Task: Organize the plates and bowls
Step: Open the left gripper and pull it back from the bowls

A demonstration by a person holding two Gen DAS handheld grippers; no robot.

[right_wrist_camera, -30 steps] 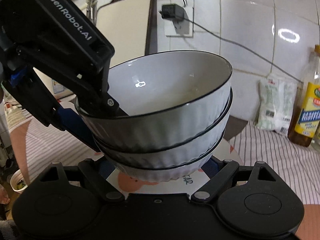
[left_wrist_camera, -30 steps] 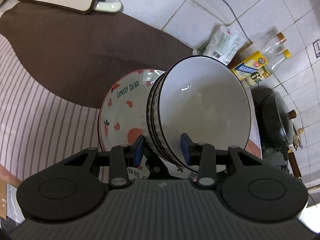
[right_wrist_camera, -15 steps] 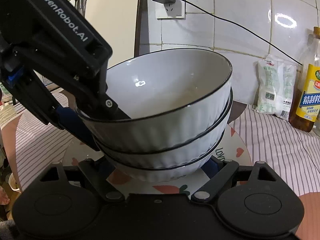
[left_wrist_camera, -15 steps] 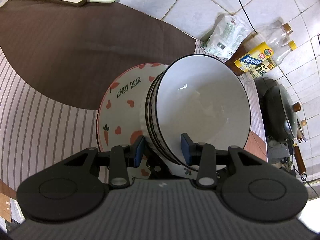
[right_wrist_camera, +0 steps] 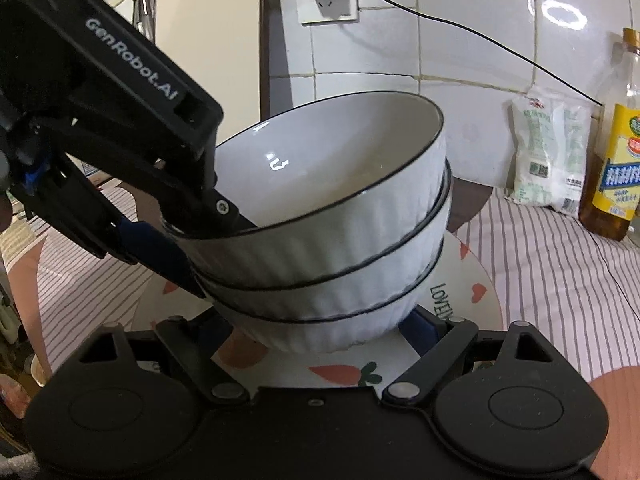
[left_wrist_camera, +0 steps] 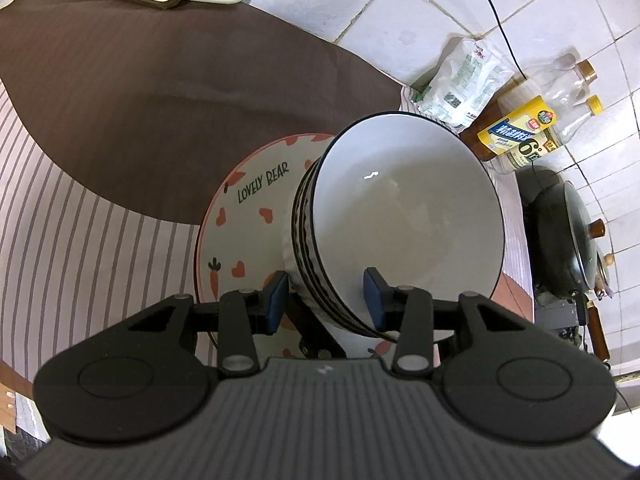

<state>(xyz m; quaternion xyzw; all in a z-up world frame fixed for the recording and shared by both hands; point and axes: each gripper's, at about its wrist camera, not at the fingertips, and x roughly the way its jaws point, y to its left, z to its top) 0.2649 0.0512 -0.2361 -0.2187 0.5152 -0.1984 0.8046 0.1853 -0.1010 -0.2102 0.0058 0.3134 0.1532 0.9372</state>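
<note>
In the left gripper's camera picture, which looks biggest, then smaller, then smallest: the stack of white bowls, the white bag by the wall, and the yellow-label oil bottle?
1. stack of white bowls, but it is nearest the camera.
2. white bag and yellow-label oil bottle look about alike, so no ranking between them.

"LOVELY BEAR" on plate (left_wrist_camera: 256, 216)

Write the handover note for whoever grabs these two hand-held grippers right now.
Left hand-held gripper: shut on the wall of the three-bowl stack, one pad inside the top bowl, one outside.
Right hand-held gripper: jaws wide, flanking the lowest bowl; contact unclear.
Stack: tilted over the LOVELY BEAR plate on the striped cloth.
Done: bowls nested.
Left: probably settle the stack level on the plate, then release.
</note>
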